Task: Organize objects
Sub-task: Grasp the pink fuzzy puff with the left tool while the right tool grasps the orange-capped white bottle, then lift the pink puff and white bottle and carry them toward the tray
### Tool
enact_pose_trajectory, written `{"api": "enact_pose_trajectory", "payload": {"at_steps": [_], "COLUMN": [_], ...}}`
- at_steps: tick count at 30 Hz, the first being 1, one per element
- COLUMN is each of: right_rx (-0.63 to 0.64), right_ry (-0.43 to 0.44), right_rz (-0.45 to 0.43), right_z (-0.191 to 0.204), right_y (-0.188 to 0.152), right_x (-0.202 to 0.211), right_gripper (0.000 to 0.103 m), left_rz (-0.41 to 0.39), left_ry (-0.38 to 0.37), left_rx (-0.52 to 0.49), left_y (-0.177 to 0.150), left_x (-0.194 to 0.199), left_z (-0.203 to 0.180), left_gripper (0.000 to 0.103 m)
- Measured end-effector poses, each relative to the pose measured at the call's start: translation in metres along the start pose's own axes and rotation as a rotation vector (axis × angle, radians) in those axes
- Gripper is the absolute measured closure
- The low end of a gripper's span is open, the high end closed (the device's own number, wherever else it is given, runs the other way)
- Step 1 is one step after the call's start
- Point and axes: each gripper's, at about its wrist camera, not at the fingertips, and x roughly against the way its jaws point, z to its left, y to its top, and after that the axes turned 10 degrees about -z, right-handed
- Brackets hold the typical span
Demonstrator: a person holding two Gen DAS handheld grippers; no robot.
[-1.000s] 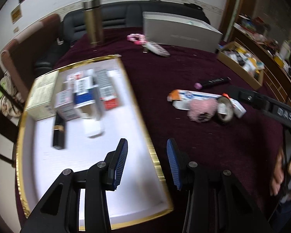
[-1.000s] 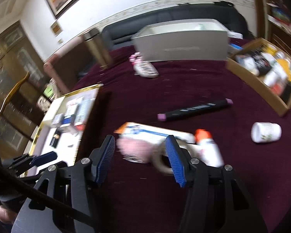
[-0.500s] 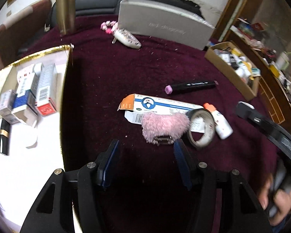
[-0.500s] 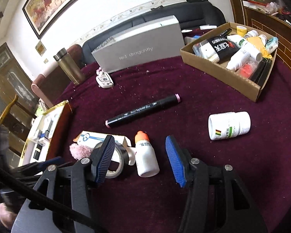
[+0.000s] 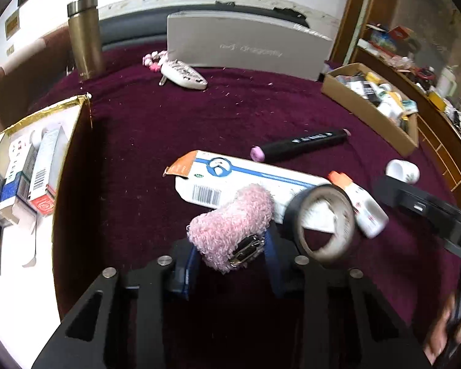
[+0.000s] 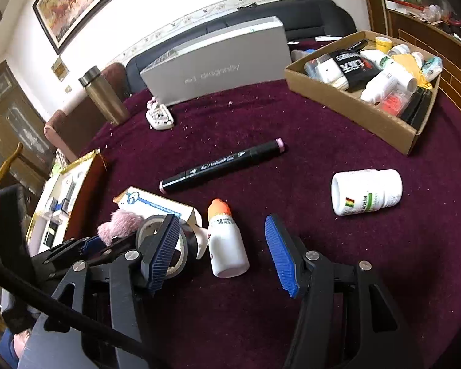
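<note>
A pink fuzzy pouch [image 5: 230,230] with a metal clasp sits tilted between the blue pads of my left gripper [image 5: 230,264]. The jaws are closing and both pads press its sides. Beside it lie a tape roll [image 5: 322,221], a white-and-blue carton [image 5: 261,178] and a black marker [image 5: 301,144]. My right gripper [image 6: 221,220] stands open, its jaws widening slightly. A small white bottle with an orange cap [image 6: 226,243] lies between its fingers, untouched. A white pill bottle [image 6: 365,192] lies to the right. My left gripper [image 6: 86,246] shows at lower left in the right wrist view.
A gold-rimmed white tray [image 5: 46,113] with several small boxes lies at the left. A cardboard box [image 6: 353,104] full of bottles stands at the right. At the back are a grey box [image 5: 246,46], a metal flask [image 5: 86,37] and a white remote [image 5: 184,75]. The cloth is dark purple.
My left gripper moved right, off the tray, down to the pink pouch and closed around it. My right gripper shifted right, from the tape roll to straddle the orange-capped bottle.
</note>
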Motion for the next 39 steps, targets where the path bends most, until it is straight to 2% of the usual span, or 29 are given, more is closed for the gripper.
{"api": "enact_pose_trajectory", "payload": {"at_steps": [2,3,4,6,9,12,14,18,24,34,39], "right_rx": [0.034,0.052,0.067,0.095,0.126,0.211,0.220,0.155,0.126,0.123,0.143], "right_ry": [-0.022,-0.028,-0.037,-0.056,-0.078,-0.134,-0.157,-0.129,-0.114,-0.080,-0.073], "right_rz": [0.026,0.039,0.049,0.064,0.098,0.081,0.074,0.049,0.006,-0.022,-0.042], "right_z": [0.003,0.005,0.007,0.009,0.010,0.019,0.020,0.009,0.011,0.020,0.026], "right_y": [-0.003,-0.005,-0.007,-0.010,-0.016,-0.019,-0.021,-0.017,-0.011,-0.009,-0.009], "right_x": [-0.005,-0.008,-0.011,-0.016,-0.027,-0.029,-0.027,-0.015,-0.006,-0.003,0.001], "right_gripper": [0.047,0.051,0.060,0.070,0.078,0.079,0.079,0.079,0.079,0.079,0.079], "left_rz": [-0.018,-0.025,-0.028,-0.021,-0.017,-0.022,-0.027,-0.050,-0.085,-0.182,-0.231], "left_ry": [-0.005,-0.007,-0.012,-0.025,-0.037,-0.049,-0.068,-0.079,-0.086,0.006,0.077], "left_rx": [-0.007,-0.007,0.000,0.006,0.014,-0.002,0.007,0.037,0.054,-0.009,-0.055], "left_y": [-0.004,-0.007,-0.009,-0.011,-0.010,-0.010,-0.009,-0.006,-0.003,-0.003,-0.001], "left_x": [0.008,0.011,0.012,0.010,0.008,0.006,0.008,0.012,0.019,0.029,0.038], "left_z": [-0.001,0.000,0.001,0.002,0.003,0.004,0.007,0.015,0.017,0.010,0.002], "left_gripper": [0.072,0.072,0.072,0.072,0.072,0.072,0.072,0.072,0.072,0.072,0.072]}}
